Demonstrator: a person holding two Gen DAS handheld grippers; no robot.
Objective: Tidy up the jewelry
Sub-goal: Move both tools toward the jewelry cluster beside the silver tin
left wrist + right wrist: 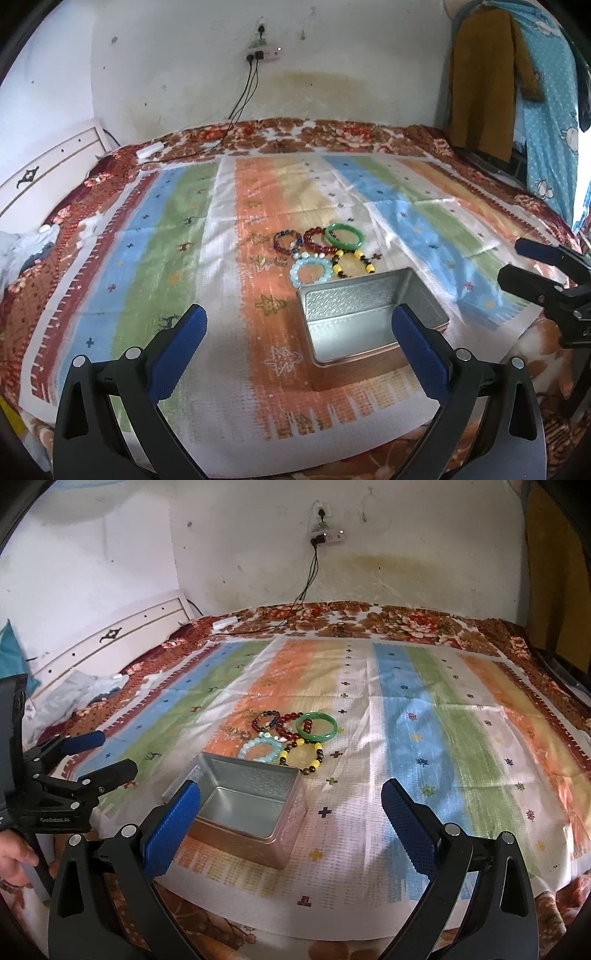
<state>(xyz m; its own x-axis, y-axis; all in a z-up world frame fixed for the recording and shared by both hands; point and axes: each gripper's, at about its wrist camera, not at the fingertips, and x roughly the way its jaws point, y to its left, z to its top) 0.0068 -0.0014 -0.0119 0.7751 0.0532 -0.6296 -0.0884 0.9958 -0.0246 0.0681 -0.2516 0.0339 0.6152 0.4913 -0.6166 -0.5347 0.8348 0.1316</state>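
An open, empty metal tin (369,317) sits on a striped cloth (166,240); it also shows in the right wrist view (251,801). Just behind it lie several bracelets: a green bangle (345,236) (317,726), a dark red bead one (317,242), a dark mixed bead one (286,242), a pale blue bead one (312,271) (260,749), and a yellow-and-brown bead one (352,264) (303,758). My left gripper (299,328) is open and empty, near the tin's front. My right gripper (291,805) is open and empty, right of the tin.
The cloth covers a floral bedspread (406,622) on a bed against a white wall. A headboard (48,166) stands at the left, with crumpled cloth (74,698) beside it. Cables hang from a wall socket (258,55). Clothes (484,81) hang at the right.
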